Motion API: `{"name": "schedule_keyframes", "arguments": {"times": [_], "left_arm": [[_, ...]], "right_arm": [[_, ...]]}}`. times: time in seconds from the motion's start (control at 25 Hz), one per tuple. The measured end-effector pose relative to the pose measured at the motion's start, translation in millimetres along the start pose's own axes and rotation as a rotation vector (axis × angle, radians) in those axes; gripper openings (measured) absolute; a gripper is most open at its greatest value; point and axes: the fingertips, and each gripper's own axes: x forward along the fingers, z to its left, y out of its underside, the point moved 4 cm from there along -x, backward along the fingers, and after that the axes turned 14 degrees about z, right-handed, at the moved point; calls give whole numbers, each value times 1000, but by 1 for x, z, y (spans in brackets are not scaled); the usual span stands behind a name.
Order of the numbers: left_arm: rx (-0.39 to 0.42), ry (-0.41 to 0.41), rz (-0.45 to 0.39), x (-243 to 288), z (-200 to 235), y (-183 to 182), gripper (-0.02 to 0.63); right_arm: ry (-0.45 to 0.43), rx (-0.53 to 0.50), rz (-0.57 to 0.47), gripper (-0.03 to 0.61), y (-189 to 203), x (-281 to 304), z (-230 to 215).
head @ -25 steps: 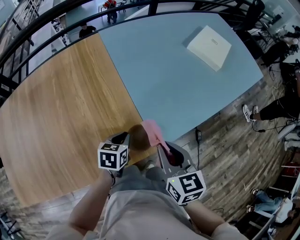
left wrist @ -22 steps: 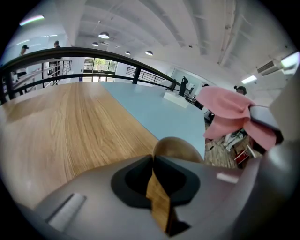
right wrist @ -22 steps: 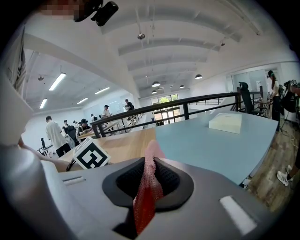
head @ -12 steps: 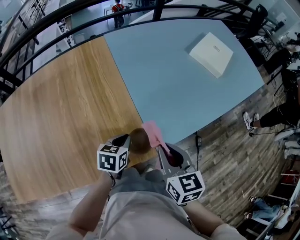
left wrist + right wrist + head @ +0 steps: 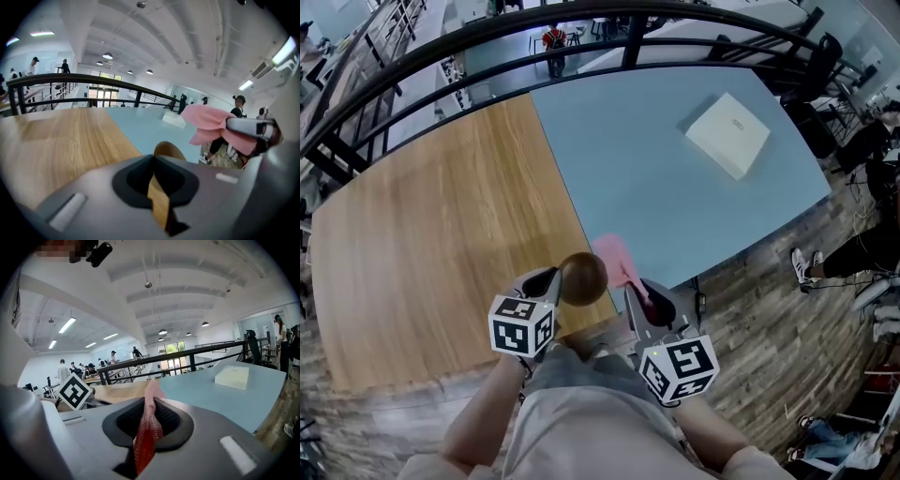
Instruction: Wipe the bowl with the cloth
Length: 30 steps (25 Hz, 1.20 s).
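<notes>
Only close-up: cloth (image 5: 147, 425) in right gripper (image 5: 149, 401)

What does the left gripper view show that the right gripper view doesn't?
Only left gripper view: the wooden bowl clamped edge-on in the left tongs. Only right gripper view: the pink cloth pinched inside the right tongs, and the left gripper's marker cube. Both: the cloth and the white box on the blue tabletop.
</notes>
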Motion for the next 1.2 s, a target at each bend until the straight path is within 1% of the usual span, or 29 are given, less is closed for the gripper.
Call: {"name": "schedule_keyframes", "arguments": {"times": [0.12, 0.2, 0.36, 0.48, 0.68, 0.88, 1.2], "left_arm": [[-29, -11, -65, -29, -10, -15, 5], [-24, -36, -111, -51, -19, -29, 5], [37, -85, -157, -98, -37, -49, 5], [70, -96, -193, -130, -50, -64, 5], [164, -130, -252, -173, -72, -85, 5], [171, -121, -319, -205, -93, -95, 5], [176, -86, -369, -223, -108, -98, 5]], "right_arm": [[-8, -5, -42, 43, -19, -18, 0], [-14, -9, -68, 43, -32, -33, 1], [-23, -18, -107, 43, -56, -64, 10], [-28, -24, -144, 43, -74, -88, 18], [-82, -3, -207, 43, -103, -127, 33], [-90, -7, -264, 43, -121, -161, 39], [-60, -42, -298, 43, -129, -179, 47]]}}
